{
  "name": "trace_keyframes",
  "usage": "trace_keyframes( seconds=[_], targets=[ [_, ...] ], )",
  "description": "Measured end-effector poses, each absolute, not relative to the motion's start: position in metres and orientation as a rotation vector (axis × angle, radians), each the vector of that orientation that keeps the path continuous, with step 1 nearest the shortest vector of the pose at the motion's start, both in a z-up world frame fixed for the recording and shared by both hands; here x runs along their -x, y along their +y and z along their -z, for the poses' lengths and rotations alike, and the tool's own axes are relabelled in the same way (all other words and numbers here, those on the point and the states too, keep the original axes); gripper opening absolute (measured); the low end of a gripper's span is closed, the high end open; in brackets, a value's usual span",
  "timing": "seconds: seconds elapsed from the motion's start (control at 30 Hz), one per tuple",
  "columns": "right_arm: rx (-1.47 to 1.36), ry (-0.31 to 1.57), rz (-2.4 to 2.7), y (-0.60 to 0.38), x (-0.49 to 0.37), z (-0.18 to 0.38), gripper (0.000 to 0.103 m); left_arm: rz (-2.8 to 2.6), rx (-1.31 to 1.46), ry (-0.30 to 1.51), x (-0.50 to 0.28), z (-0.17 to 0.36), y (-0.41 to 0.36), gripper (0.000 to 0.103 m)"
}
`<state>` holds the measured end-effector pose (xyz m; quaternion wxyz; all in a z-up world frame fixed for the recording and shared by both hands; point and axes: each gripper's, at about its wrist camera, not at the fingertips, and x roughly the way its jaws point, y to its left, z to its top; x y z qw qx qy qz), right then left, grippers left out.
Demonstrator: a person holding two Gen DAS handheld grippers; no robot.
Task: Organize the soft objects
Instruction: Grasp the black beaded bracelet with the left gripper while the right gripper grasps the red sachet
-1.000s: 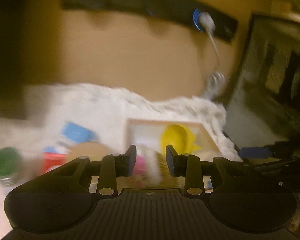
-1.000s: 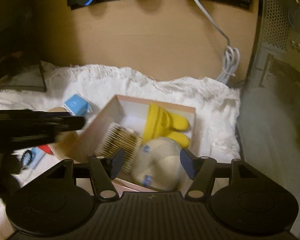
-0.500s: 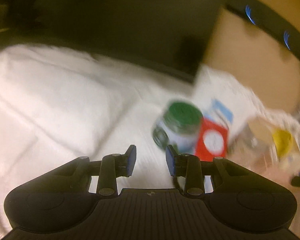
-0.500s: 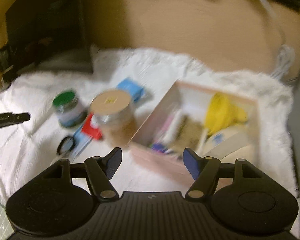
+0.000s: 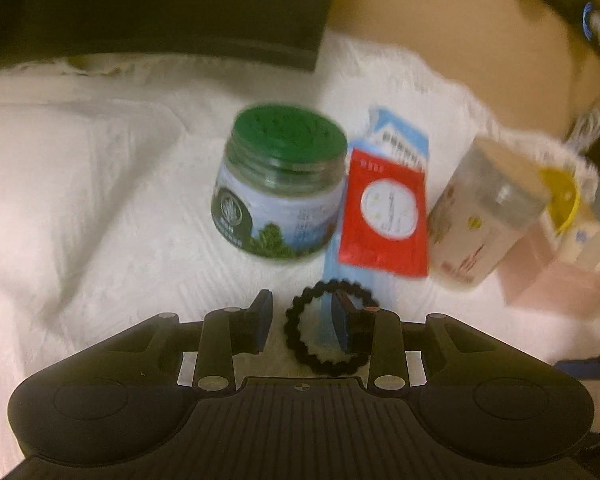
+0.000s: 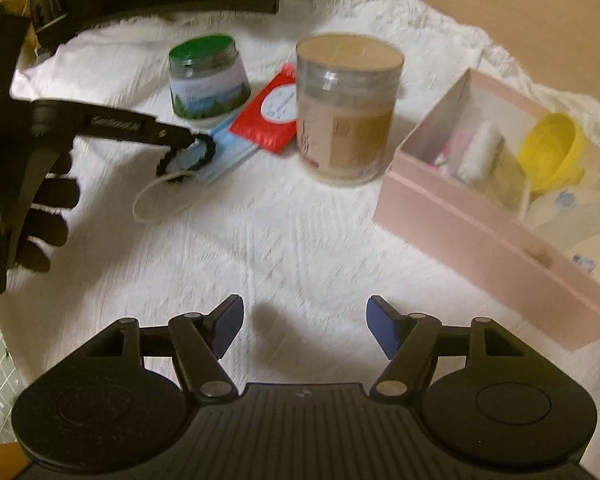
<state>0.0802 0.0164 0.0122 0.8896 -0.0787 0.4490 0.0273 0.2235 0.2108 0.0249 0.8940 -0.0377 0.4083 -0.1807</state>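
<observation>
My left tongs (image 5: 300, 326) hover apart over a black scrunchie (image 5: 327, 326) lying on a blue face mask (image 6: 216, 152), beside the green-lidded jar (image 5: 280, 184). I should lower further, pinch only the scrunchie's band, not the mask. My right tongs (image 6: 302, 328) wait wide apart near the pink box (image 6: 480, 240).

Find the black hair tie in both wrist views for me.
Left wrist: the black hair tie lies low centre, around the left gripper's right finger.
Right wrist: the hair tie is at mid left, at the left gripper's tip, on the blue mask.
Shared landmark: the green-lidded jar stands just beyond it.
</observation>
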Motion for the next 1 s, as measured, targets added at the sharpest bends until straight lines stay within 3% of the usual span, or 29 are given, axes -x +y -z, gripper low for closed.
trace_keyframes(
  seconds=[0.17, 0.27, 0.3, 0.37, 0.43, 0.53, 0.77, 1.0],
  targets=[
    [0.189, 0.919, -0.072, 0.017, -0.077, -0.015, 0.069, 0.395, 0.06, 0.844, -0.222, -0.025, 0.211, 0.037],
    [0.191, 0.837, -0.095, 0.017, -0.084, -0.054, 0.069, 0.385, 0.097, 0.835, -0.219, -0.024, 0.215, 0.037],
    [0.182, 0.81, -0.108, 0.017, -0.088, -0.069, 0.069, 0.378, 0.096, 0.828, -0.218, -0.023, 0.215, 0.034],
    [0.16, 0.774, -0.138, 0.014, -0.105, -0.106, 0.07, 0.395, 0.136, 0.827, -0.216, -0.021, 0.217, 0.012],
    [0.117, 0.807, -0.138, 0.011, -0.141, -0.138, 0.077, 0.401, 0.175, 0.826, -0.213, -0.019, 0.219, 0.011],
    [-0.024, 0.897, -0.12, -0.003, -0.201, -0.162, 0.078, 0.416, 0.189, 0.805, -0.202, -0.018, 0.221, 0.01],
    [-0.139, 1.163, -0.012, -0.003, -0.31, -0.122, 0.078, 0.397, 0.333, 0.732, -0.175, -0.024, 0.255, 0.009],
    [-0.187, 1.305, 0.136, 0.011, -0.352, -0.069, 0.078, 0.323, 0.367, 0.639, -0.173, -0.045, 0.294, 0.009]
  ],
)
